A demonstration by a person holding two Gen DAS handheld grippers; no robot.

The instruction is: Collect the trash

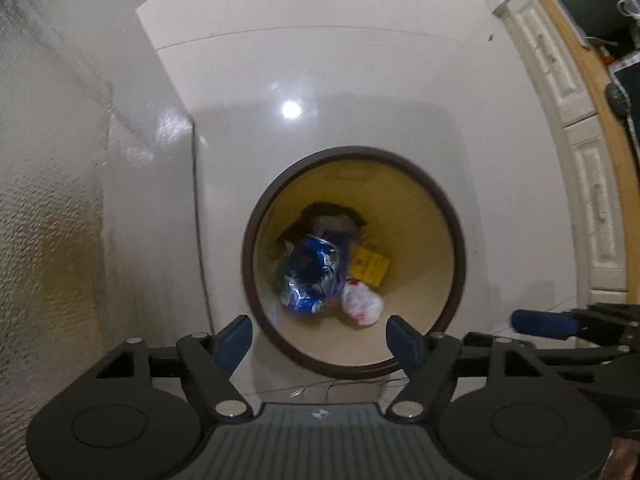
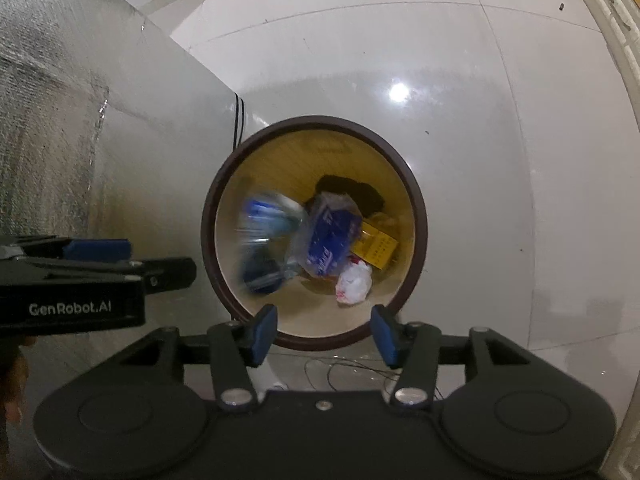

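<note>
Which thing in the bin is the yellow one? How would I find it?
Look down into the round bin with the dark brown rim standing on the pale floor. At its bottom lies a heap of trash, and the yellow packet sits at the right side of it, beside the blue-printed clear wrapper and above the crumpled white bag. It is the only flat yellow piece there.

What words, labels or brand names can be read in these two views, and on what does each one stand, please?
"GenRobot.AI": white lettering on the black side of the left tool, seen in the right wrist view.
Blue-and-clear wrapper in the bin: white print, too blurred to read.
Yellow packet: dark print, too small to read.
White crumpled wrapper: red marks, unreadable.
</note>
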